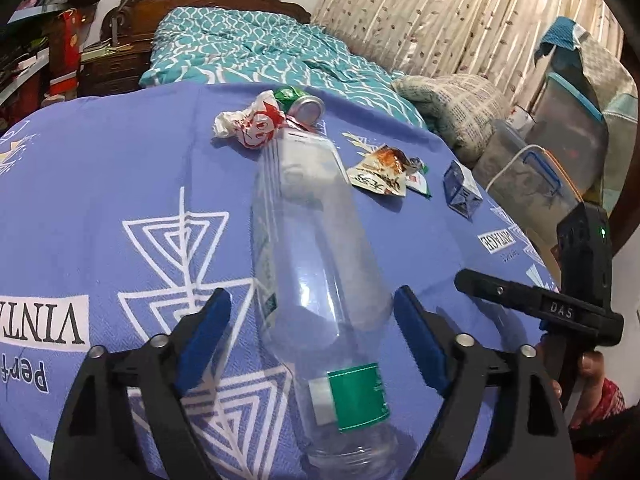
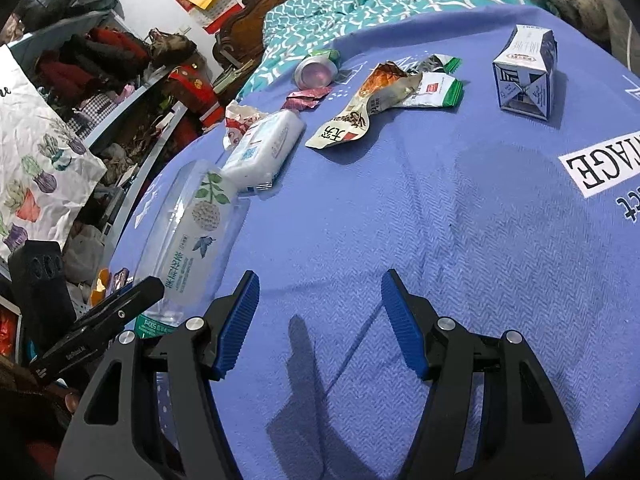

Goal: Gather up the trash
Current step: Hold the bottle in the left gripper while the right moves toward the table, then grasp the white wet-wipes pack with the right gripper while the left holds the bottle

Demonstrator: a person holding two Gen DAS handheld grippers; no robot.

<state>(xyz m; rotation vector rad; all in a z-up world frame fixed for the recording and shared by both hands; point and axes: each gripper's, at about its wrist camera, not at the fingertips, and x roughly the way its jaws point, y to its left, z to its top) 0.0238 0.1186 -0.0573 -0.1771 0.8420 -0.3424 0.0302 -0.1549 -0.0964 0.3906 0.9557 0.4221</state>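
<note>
- The clear bottle (image 1: 320,280) lies on the blue bedspread (image 1: 120,184), long axis running straight between the left hand-held gripper's (image 1: 312,344) wide fingers.
- The right hand-held gripper (image 2: 320,320) hangs wide, empty, farther off.

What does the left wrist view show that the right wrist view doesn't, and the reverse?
Only the left wrist view shows the curtain, the storage bins, and the left gripper, jaws open on either side of the bottle.

Only the right wrist view shows the wipes pack unobstructed, the pink wrapper, the cluttered shelves, and the right gripper, open over bare blue cloth.

Both show the bottle, can, snack bag, carton and crumpled wrapper.
</note>
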